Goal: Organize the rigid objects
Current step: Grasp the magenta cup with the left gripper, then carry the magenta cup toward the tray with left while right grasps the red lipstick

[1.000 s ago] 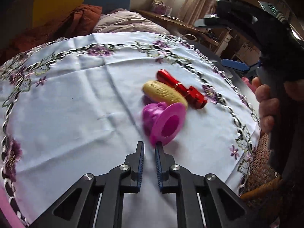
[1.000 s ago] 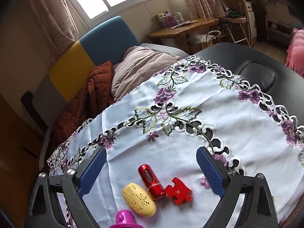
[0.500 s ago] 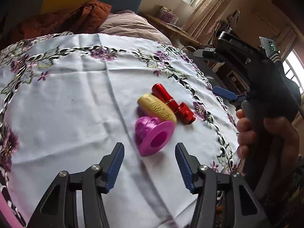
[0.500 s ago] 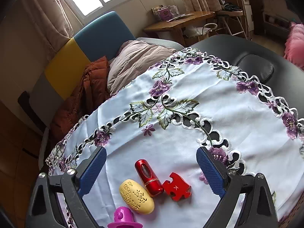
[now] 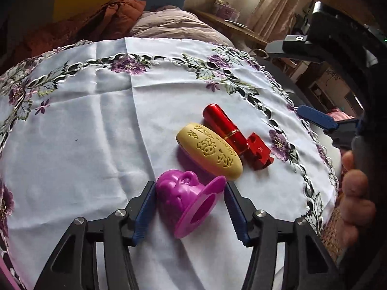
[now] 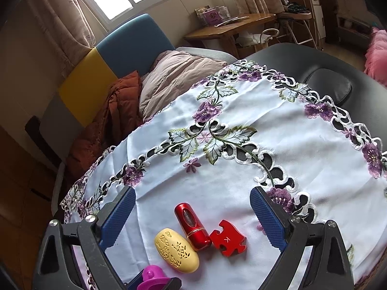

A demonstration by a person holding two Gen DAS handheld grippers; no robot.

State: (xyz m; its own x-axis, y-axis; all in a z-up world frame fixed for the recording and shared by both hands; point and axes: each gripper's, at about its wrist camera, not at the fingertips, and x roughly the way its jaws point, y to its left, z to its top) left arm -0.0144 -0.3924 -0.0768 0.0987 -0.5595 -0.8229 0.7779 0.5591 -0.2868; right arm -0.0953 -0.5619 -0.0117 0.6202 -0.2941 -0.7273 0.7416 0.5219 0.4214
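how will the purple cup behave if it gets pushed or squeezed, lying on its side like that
The purple toy cup looks like stiff moulded plastic, so it should hold shape under the closing jaws of the left gripper. Lying on its side on its round flared rim, it may roll or pivot. It is probably hollow and light, so it may skid on the tablecloth.

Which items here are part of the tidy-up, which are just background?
Job items:
- purple toy cup, between the closing left gripper jaws, pads not clearly pressing
- yellow carved oval
- red lipstick tube
- red puzzle piece
- right gripper, open, hovering

Background:
- embroidered tablecloth
- brown jacket
- pink quilt
- wooden desk
- blue-yellow sofa
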